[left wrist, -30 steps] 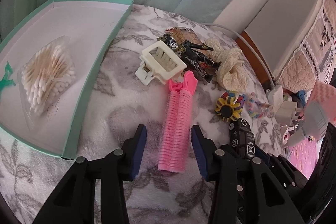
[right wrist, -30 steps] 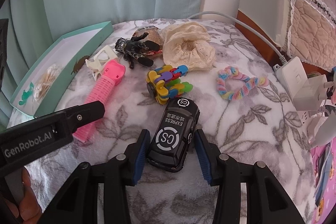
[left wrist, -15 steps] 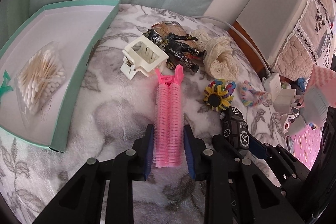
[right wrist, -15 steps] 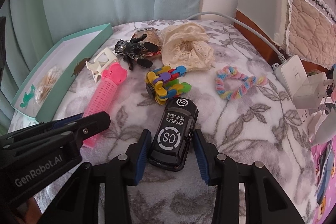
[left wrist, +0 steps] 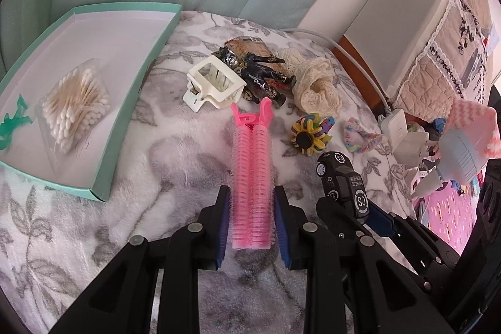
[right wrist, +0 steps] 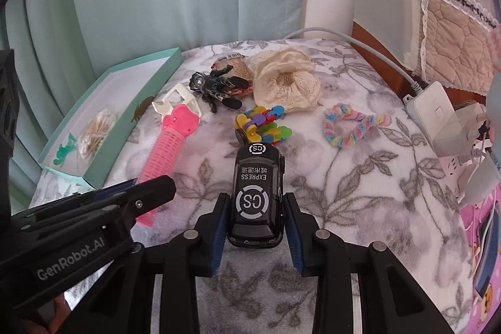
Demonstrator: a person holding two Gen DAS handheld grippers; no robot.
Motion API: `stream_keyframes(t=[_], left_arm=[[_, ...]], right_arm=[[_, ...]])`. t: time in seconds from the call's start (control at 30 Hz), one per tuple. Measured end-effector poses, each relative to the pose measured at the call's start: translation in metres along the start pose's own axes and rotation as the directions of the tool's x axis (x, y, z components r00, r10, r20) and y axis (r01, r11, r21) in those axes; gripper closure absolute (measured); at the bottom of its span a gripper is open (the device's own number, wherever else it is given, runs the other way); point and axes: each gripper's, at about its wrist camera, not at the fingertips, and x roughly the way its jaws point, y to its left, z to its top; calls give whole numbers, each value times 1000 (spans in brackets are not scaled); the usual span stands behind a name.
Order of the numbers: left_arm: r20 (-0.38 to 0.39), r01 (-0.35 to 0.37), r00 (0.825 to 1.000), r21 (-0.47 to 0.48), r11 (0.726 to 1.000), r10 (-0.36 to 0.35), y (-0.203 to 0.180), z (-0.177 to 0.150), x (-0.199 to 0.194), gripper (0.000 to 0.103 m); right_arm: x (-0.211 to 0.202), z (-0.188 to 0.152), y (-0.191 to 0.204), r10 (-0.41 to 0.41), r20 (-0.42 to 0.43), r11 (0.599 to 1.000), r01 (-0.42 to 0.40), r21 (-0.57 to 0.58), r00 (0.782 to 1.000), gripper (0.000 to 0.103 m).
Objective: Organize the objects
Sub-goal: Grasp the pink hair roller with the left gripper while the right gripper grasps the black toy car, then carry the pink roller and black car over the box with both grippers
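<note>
The left gripper (left wrist: 251,216) is closed on the near end of the pink hair roller clip (left wrist: 252,177), its blue pads pressed against both sides; the clip lies on the grey floral blanket (left wrist: 175,152), pointing away toward the white claw clip (left wrist: 216,83). The right gripper (right wrist: 255,223) clamps the black toy car (right wrist: 257,193) marked "CS EXPRESS" at its near end, the car's far end just beside the multicoloured fidget toy (right wrist: 261,127). At the far left stands the teal tray (left wrist: 131,102), holding a packet of cotton swabs (left wrist: 73,108) and a small green figure (left wrist: 14,121). Farther back lie a dark action figure (right wrist: 216,85), a cream lace scrunchie (right wrist: 286,83) and, to the right, a pastel scrunchie (right wrist: 353,129).
</note>
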Motion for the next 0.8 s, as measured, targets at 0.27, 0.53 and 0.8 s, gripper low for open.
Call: stream_keyframes(t=[0.27, 0.53, 0.8], left_arm=[[74, 8, 997, -15, 1000, -7, 5, 7, -33, 75], [140, 9, 990, -59, 998, 0, 28, 13, -64, 75], [200, -39, 977, -169, 985, 73, 87, 20, -89, 75]], right_arm=[[-30, 13, 18, 5, 66, 999, -2, -43, 998, 66], [-42, 21, 43, 16, 86, 994, -6, -107, 996, 66], [-40, 33, 81, 45, 94, 985, -29, -171, 994, 67]])
